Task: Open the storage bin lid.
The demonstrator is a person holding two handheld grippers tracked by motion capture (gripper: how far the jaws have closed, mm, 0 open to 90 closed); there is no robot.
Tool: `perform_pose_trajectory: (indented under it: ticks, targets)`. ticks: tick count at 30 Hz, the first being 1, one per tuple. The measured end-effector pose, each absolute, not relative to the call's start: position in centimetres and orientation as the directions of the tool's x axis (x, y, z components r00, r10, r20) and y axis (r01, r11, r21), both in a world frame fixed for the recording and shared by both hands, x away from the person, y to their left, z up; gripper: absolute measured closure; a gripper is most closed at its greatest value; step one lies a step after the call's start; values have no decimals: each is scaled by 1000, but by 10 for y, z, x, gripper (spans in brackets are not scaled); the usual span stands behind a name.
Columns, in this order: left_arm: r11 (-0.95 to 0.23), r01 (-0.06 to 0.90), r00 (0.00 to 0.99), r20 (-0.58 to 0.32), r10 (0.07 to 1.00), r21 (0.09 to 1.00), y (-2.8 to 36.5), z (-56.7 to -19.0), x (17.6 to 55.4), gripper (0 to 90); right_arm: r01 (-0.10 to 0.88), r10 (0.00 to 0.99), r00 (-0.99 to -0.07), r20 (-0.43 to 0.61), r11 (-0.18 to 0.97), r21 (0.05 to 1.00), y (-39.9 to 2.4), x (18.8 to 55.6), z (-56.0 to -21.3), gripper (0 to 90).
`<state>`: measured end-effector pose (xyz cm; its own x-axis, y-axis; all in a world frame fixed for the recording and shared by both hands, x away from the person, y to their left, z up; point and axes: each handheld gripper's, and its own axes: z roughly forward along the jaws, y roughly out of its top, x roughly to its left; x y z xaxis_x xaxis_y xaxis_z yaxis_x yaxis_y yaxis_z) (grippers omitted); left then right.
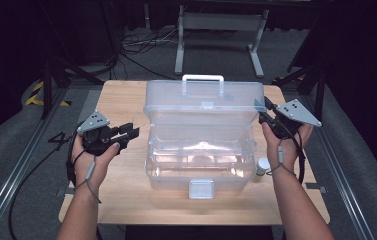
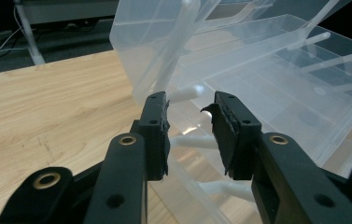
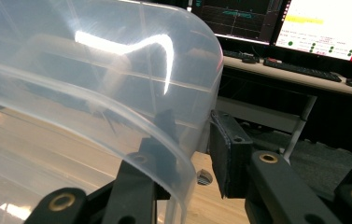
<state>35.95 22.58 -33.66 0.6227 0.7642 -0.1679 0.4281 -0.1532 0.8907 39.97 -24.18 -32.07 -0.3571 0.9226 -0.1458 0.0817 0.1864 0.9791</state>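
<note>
A clear plastic toolbox (image 1: 200, 172) stands open in the middle of the wooden table, its lid (image 1: 203, 100) tilted back and a see-through tray (image 2: 281, 74) raised on white arms. My left gripper (image 1: 130, 132) hovers just left of the box, jaws open with nothing between them; in the left gripper view (image 2: 190, 135) they point at the tray's white arms. My right gripper (image 1: 265, 107) is at the lid's right corner. The lid's curved wall (image 3: 117, 93) passes between its jaws (image 3: 192, 144): one finger sits behind the plastic, and the outer pad (image 3: 222, 154) stands a little off it.
A small white cylinder (image 1: 262, 166) stands on the table by the box's right side, under my right wrist. The box's latch (image 1: 201, 189) faces the near table edge, and the white handle (image 1: 202, 78) is at the far side. Desks and monitors lie beyond the table.
</note>
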Motion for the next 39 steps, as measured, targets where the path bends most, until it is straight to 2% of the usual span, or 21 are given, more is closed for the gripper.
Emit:
perform_pose_trajectory:
  ticks: [15,21,24,30,39]
  targets:
    - [-159,446,622,-177,762,881,229,-339,361,645,96,921,-371,-118,164,982,-243,408,-315,722]
    - [-150,454,646,-208,734,878,231,-339,358,642,110,922,-368,-119,170,979,-243,413,-312,726]
    - [-170,450,658,-197,727,877,229,-338,355,635,118,923,-372,-99,152,981,-244,414,-311,724]
    - [-192,439,709,-207,674,878,226,-335,343,618,122,925,-370,-81,135,983,-243,419,-311,725]
    - [-284,429,786,-200,584,857,213,-345,331,574,126,923,-382,-48,103,987,-245,423,-311,717]
